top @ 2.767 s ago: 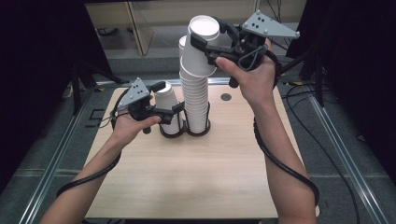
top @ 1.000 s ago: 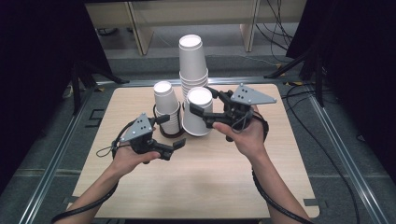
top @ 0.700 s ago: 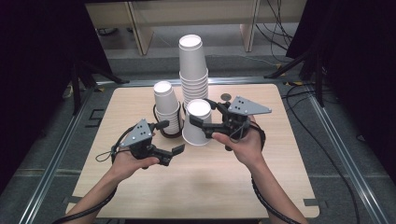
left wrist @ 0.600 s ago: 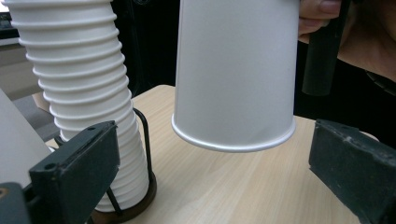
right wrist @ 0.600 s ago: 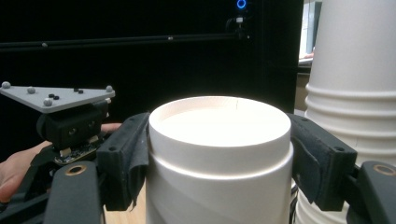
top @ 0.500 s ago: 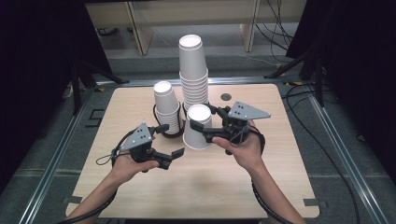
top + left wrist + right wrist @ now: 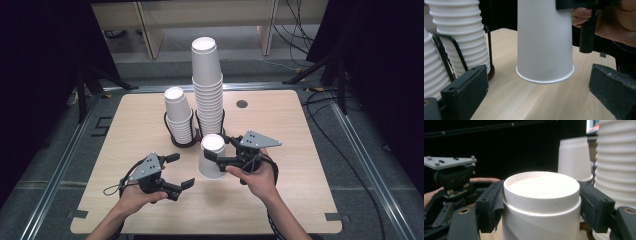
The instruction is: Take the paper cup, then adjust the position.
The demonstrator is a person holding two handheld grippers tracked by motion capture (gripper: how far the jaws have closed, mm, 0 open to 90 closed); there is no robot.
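Observation:
An upside-down white paper cup [image 7: 212, 159] hangs just above the wooden table [image 7: 290, 200], front of centre. My right gripper [image 7: 216, 149] is shut on the cup near its upturned base [image 7: 541, 187], with a black pad [image 7: 490, 205] pressed to each side. My left gripper [image 7: 181, 170] stands open to the cup's left, low over the table. In the left gripper view the cup [image 7: 544, 40] sits ahead of the wide-apart pads [image 7: 466, 92], touching neither. Behind it are a tall stack of cups [image 7: 207, 85] and a short stack [image 7: 178, 115].
Both stacks stand in a black wire holder [image 7: 172, 140] at mid-table, just behind the held cup. A small round hole [image 7: 242, 104] lies at the back right of the tabletop. Cables [image 7: 325, 115] trail over the floor to the right.
My right gripper brought a cup down from the top of the tall stack to the front of the table. My left gripper drew back from the short stack toward the person.

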